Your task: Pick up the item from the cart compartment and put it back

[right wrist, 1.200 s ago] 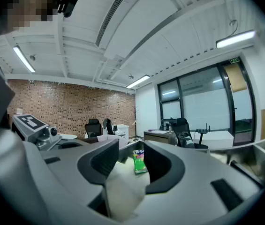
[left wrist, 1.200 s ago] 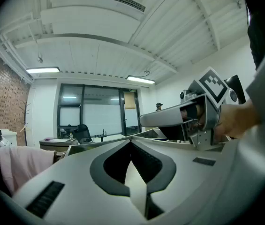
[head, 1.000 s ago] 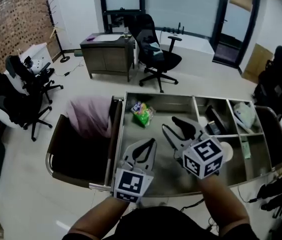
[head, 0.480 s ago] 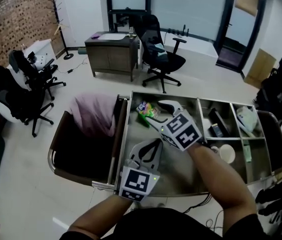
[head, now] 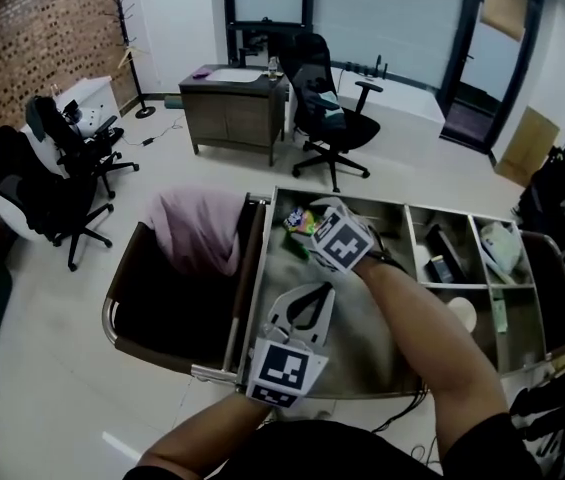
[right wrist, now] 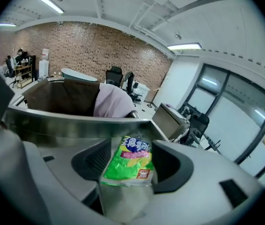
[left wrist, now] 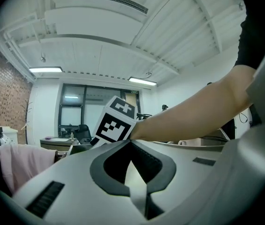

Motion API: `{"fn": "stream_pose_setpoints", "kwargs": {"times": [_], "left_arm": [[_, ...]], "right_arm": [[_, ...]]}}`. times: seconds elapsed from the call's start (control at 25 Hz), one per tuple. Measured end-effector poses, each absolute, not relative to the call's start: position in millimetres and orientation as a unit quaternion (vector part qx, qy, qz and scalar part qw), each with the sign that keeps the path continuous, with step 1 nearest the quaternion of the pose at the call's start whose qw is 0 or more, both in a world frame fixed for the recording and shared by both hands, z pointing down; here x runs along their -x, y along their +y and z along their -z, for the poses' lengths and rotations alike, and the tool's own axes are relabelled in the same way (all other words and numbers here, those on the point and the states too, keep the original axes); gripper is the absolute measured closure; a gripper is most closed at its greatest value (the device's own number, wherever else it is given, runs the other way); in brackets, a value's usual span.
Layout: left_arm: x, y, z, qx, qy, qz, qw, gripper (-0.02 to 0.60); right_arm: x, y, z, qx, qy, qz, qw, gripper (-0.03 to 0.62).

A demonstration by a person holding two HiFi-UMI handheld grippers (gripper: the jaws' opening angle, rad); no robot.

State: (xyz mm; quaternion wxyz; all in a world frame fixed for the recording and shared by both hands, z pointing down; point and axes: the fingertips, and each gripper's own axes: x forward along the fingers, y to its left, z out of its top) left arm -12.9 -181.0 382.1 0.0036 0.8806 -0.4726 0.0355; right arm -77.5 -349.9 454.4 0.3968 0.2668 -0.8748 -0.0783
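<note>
A green snack bag (head: 297, 218) lies at the far left corner of the cart's big compartment (head: 362, 343). My right gripper (head: 312, 214) reaches over it, pointing down. In the right gripper view the bag (right wrist: 126, 161) lies between the two jaws of that gripper (right wrist: 131, 145). The jaws have just been opening and stand wide, not pressing on it. My left gripper (head: 319, 288) hovers level near the cart's front edge. Its fingertips meet in the left gripper view (left wrist: 131, 142), with nothing between them.
A brown sack holding a pink cloth (head: 198, 230) hangs at the cart's left end. Small compartments on the right hold a dark item (head: 440, 253), a white bag (head: 507, 246) and a tape roll (head: 459, 314). Office chairs (head: 334, 118) and a desk (head: 234, 108) stand beyond.
My right gripper has swung from the middle of the cart to the far left corner and sunk over the green bag, its jaws now wider apart. The left gripper has stayed put.
</note>
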Motion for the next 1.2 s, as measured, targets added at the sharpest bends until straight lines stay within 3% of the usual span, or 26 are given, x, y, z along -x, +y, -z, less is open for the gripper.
{"fn": "stream_pose_setpoints", "kwargs": {"times": [0.72, 1.2], "left_arm": [[19.0, -184.0, -382.1, -0.877, -0.479, -0.025, 0.013, 0.581], [20.1, -184.6, -381.9, -0.877, -0.480, -0.024, 0.016, 0.581]], "right_arm": [[95.3, -384.1, -509.5, -0.280, -0.872, 0.046, 0.399, 0.267], [84.1, -387.5, -505.6, -0.312, -0.870, 0.015, 0.381, 0.384]]}}
